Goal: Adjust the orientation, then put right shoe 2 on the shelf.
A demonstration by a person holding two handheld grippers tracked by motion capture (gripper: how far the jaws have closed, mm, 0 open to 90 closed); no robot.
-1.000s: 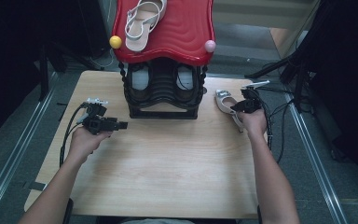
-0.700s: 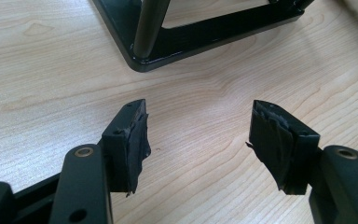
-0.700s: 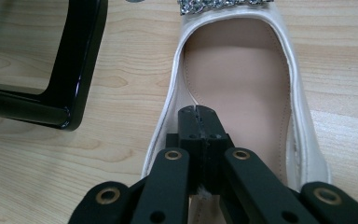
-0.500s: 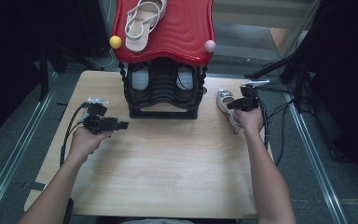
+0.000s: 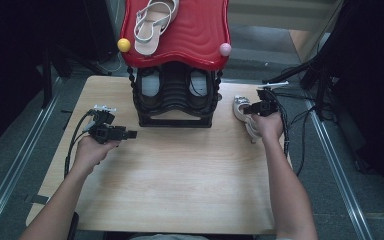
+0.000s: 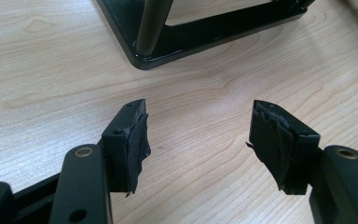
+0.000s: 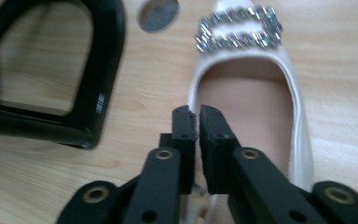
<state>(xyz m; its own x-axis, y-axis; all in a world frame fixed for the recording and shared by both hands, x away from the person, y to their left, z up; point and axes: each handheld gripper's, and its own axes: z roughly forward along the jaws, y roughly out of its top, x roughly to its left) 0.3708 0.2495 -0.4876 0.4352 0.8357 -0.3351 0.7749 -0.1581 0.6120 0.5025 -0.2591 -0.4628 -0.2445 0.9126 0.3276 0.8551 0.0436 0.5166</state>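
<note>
Shoe rack (image 5: pixel 175 95), mid-table: one sandal (image 5: pixel 152 22) placed on red top shelf (image 5: pixel 200 35); dark pair stored beneath. White buckled shoe (image 7: pixel 249 93) on table, right of rack, not yet shelved. Right gripper (image 7: pixel 199 116) at shoe's side rim, jaws just parting, a sliver apart; grip uncertain. Left gripper (image 6: pixel 200 140) left of rack, jaws apart, empty.

Shoe rack (image 5: pixel 175 97) at back centre of table (image 5: pixel 180 190). Sandal (image 5: pixel 152 22) on top shelf, toward left; pair of shoes (image 5: pixel 172 85) on lower shelf. Flat shoe (image 5: pixel 244 114) on table just right of rack. Left gripper (image 5: pixel 111 132) left of rack; right gripper (image 5: pixel 261 107) over flat shoe.
</note>
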